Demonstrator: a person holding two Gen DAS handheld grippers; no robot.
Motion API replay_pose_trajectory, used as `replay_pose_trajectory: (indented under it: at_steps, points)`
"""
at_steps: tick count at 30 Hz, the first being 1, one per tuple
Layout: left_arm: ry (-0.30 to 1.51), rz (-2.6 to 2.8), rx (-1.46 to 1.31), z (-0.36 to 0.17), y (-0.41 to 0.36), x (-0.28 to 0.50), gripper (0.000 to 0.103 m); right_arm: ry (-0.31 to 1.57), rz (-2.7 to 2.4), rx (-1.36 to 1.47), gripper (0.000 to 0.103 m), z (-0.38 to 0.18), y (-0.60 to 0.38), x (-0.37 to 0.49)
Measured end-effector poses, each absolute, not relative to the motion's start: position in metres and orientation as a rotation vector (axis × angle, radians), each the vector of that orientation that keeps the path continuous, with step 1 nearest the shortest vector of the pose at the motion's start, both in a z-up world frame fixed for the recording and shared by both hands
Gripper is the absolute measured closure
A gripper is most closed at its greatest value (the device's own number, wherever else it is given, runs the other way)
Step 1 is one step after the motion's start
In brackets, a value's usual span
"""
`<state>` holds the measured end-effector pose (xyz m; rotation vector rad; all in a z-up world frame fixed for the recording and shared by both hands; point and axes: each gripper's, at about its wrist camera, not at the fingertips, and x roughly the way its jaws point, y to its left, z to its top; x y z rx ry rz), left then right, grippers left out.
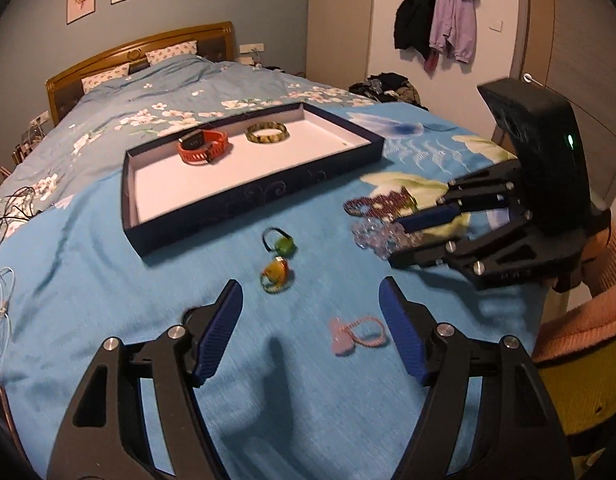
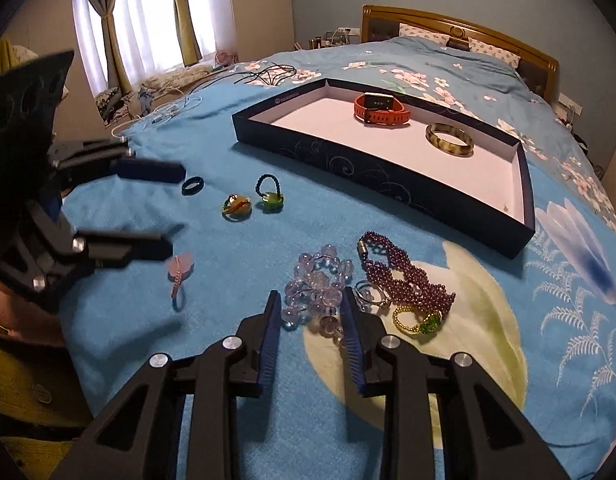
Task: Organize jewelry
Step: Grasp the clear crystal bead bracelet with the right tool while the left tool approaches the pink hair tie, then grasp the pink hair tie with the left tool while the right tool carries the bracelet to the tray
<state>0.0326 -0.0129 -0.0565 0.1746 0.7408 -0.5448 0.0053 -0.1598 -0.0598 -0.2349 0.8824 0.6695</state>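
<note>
My right gripper (image 2: 311,300) has its blue pads against the near beads of a clear bead bracelet (image 2: 315,284) that lies on the blue bedspread. Beside it lie a purple bead bracelet (image 2: 403,276), a silver ring (image 2: 367,292) and a gold-green ring (image 2: 417,320). My left gripper (image 1: 309,292) stands open above the cover, holding nothing. Ahead of it lie an orange ring (image 1: 275,276), a green ring (image 1: 282,242) and a pink ring (image 1: 355,336). A black ring (image 2: 192,185) sits by its far finger. The dark tray (image 1: 252,196) holds an orange watch (image 1: 204,146) and a bangle (image 1: 267,133).
Loose white and black cables (image 1: 4,308) lie on the bed's left side, toward the window. A person's orange sleeve (image 1: 587,320) is at the bed's right edge. Pillows and a wooden headboard (image 1: 140,46) are far behind the tray.
</note>
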Motion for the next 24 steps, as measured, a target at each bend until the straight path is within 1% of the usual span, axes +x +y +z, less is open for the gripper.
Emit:
replay_pose_trajectory:
  at_steps: [1,2,11,13,14,18,21,23,24]
  points:
    - [0.745,-0.55,0.176,-0.058,-0.014,0.031,0.033,0.876,0.682,-0.216,0.089,-0.057,-0.162,0.005]
    - [0.75,-0.556,0.175,-0.059,-0.014,0.03,0.033,0.869,0.691,-0.199,0.095,-0.054,-0.164,0.004]
    - [0.789,-0.58,0.206,-0.067,-0.022,0.023,0.033,0.848,0.743,-0.105,0.095,-0.042,-0.171,-0.002]
    - [0.806,-0.578,0.21,-0.07,-0.022,0.024,0.035,0.835,0.755,-0.06,0.095,-0.036,-0.175,-0.001]
    - [0.813,-0.576,0.209,-0.071,-0.023,0.025,0.037,0.825,0.758,-0.041,0.095,-0.032,-0.177,0.0]
    - [0.844,-0.568,0.211,-0.076,-0.023,0.03,0.049,0.795,0.758,-0.014,0.095,-0.022,-0.181,0.001]
    - [0.871,-0.574,0.208,-0.081,-0.024,0.032,0.056,0.787,0.755,-0.008,0.095,-0.019,-0.182,0.001]
    - [0.869,-0.575,0.21,-0.082,-0.024,0.031,0.058,0.787,0.752,0.003,0.095,-0.02,-0.182,0.003]
    - [0.869,-0.578,0.206,-0.082,-0.024,0.031,0.062,0.787,0.751,0.007,0.095,-0.021,-0.183,0.003]
